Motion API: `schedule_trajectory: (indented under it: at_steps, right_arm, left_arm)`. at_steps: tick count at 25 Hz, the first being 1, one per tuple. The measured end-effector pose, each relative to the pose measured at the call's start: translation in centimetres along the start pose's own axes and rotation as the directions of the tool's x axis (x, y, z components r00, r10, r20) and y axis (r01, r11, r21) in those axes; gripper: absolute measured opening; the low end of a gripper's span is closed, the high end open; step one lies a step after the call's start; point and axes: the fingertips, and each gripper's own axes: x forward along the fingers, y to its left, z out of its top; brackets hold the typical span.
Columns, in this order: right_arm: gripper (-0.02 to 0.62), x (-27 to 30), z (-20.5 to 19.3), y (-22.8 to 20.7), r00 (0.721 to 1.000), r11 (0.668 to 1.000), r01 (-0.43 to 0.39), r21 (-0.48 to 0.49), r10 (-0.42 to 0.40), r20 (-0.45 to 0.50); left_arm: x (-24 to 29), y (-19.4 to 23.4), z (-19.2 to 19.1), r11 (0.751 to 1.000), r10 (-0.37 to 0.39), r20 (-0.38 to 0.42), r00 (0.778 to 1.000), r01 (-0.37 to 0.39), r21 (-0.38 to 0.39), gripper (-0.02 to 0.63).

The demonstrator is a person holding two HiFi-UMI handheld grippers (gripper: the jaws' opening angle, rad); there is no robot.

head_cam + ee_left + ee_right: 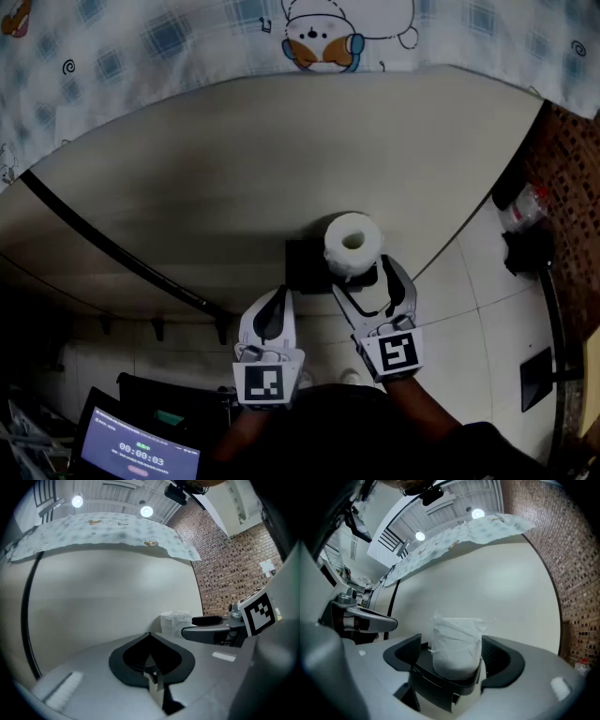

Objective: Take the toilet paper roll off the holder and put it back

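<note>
Jaws of my right gripper point(454, 657) straddle the toilet paper roll point(457, 639), wide and unclamped, ready to lift it from the black holder point(303, 267) on the wall point(234, 159); my left gripper point(151, 656) hangs beside, closed and empty

At your twelve o'clock, a checked cloth point(169, 37) printed with a cartoon animal point(323, 42) hangs above the pale wall point(234, 159). A thin black bar point(103, 244) crosses that wall toward nine. A lit screen point(141, 455) glows at seven, and brickwork point(572, 159) stands at three.
</note>
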Motion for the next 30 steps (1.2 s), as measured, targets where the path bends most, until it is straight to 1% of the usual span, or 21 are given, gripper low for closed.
schedule_trajectory:
  at_steps: [1,4,11,17,24,27,30]
  right_arm:
    - [0.399,0.3,0.0,-0.1,1.000,1.000,0.005,0.007,-0.005,-0.002]
    - [0.416,1.0,0.0,-0.4,1.000,1.000,0.018,0.022,-0.017,-0.014]
    - [0.422,3.6,0.0,-1.0,0.999,1.000,0.011,0.000,-0.011,-0.036]
    - [0.422,4.5,0.4,-1.1,1.000,1.000,0.017,0.004,-0.017,-0.023]
    - [0.417,4.4,0.4,-1.1,1.000,1.000,-0.005,0.003,0.005,-0.024]
    - [0.414,4.1,0.8,-1.0,1.000,1.000,-0.022,0.013,0.022,-0.005]
    - [0.414,3.8,1.6,-0.9,0.999,1.000,-0.021,0.013,0.021,0.024]
  left_arm:
    - [0.1,0.1,0.0,1.000,-0.001,0.000,1.000,0.001,0.000,0.018]
    - [0.4,0.5,0.1,1.000,-0.003,-0.001,1.000,0.003,-0.004,0.018]
    - [1.6,1.8,0.1,1.000,0.006,-0.008,1.000,-0.007,-0.011,0.018]
    - [2.3,2.9,-0.1,1.000,0.009,-0.017,1.000,-0.009,-0.018,0.018]
    - [3.1,2.6,-0.5,0.999,-0.020,-0.026,0.999,0.020,-0.025,0.018]
    - [3.3,2.4,-0.7,0.998,-0.032,-0.032,0.999,0.031,-0.049,0.018]
    - [3.3,2.4,-0.6,0.998,-0.035,-0.031,0.999,0.033,-0.052,0.018]
